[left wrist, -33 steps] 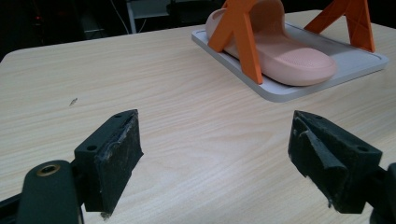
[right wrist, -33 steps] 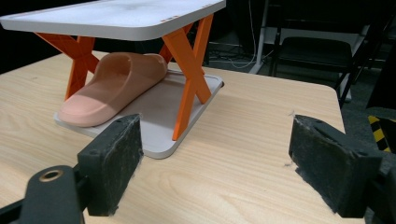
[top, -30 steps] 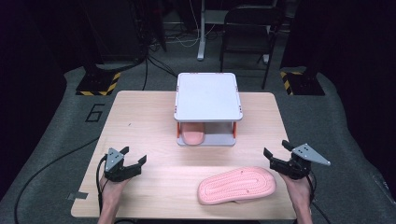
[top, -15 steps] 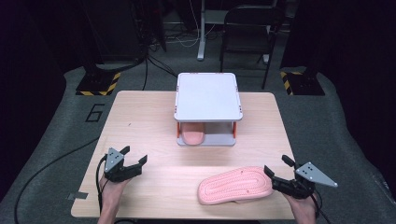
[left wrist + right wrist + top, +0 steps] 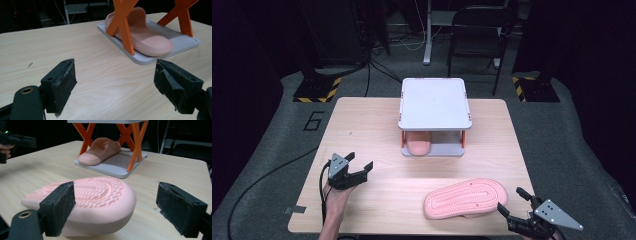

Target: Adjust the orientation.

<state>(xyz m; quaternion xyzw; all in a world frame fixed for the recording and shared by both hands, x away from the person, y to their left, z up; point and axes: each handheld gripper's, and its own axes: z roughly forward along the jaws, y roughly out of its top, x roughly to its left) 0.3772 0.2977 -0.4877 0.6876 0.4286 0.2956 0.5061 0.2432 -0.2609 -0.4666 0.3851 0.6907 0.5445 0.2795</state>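
Right tool [image 5: 514, 204]: jaws spread wide, empty, at the table's near right corner, just beside the heel end of the sole-up slipper.
Left tool [image 5: 360, 167]: jaws apart, gripping nothing, low over the near left of the table, pointing toward the rack.
Sole-up pink foam slipper [image 5: 466, 198]: lying upside down on the light wooden table [image 5: 362, 125], ridged sole facing up, near the front edge.
Second pink foam slipper [image 5: 417, 146]: on the lower tray of the white two-tier rack with orange cross legs [image 5: 434, 102], mid-table.
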